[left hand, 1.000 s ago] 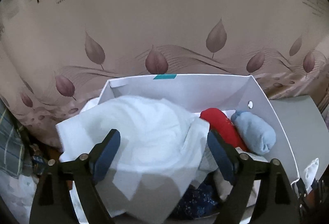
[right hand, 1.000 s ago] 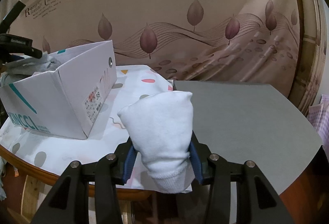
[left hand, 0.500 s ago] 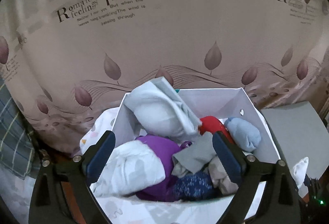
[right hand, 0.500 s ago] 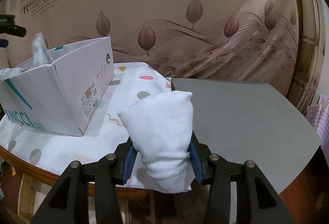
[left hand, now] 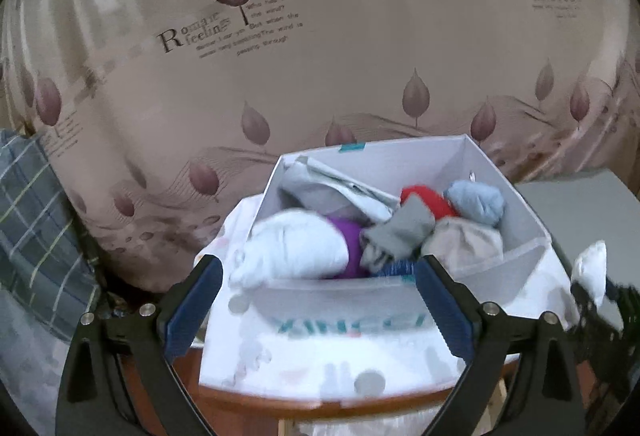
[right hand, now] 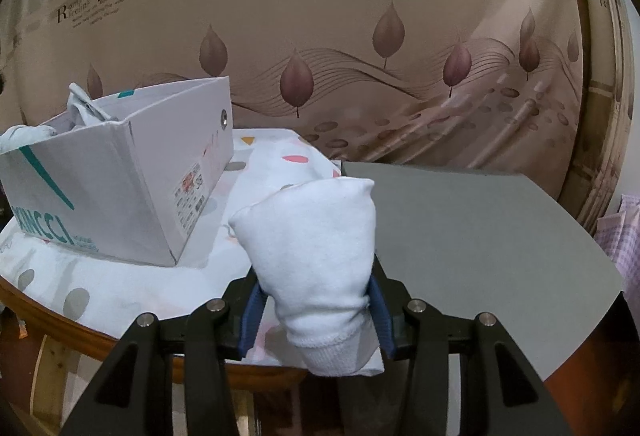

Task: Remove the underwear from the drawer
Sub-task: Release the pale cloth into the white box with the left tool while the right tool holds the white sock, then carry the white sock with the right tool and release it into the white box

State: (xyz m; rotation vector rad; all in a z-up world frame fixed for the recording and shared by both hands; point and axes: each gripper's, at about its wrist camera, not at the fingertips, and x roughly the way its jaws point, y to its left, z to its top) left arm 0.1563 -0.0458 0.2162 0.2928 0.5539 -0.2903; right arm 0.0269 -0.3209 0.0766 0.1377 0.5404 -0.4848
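Observation:
A white cardboard box (left hand: 344, 292) serves as the drawer; it also shows in the right wrist view (right hand: 120, 188). It holds several rolled garments: a white one (left hand: 292, 248), purple (left hand: 352, 236), grey (left hand: 400, 236), red (left hand: 428, 198) and light blue (left hand: 476, 202). My left gripper (left hand: 316, 304) is open and empty, held back in front of the box's near wall. My right gripper (right hand: 316, 304) is shut on a white rolled garment (right hand: 316, 252), held near the table's front edge, right of the box.
A patterned white cloth (right hand: 80, 276) covers the round wooden table. A grey mat (right hand: 460, 228) lies on the right half. A leaf-print curtain (left hand: 320, 56) hangs behind. A plaid cloth (left hand: 36, 220) is at the far left.
My left gripper let go of the large white garment, which dropped into the box, and pulled back and up away from it. My right gripper holds its white roll as before.

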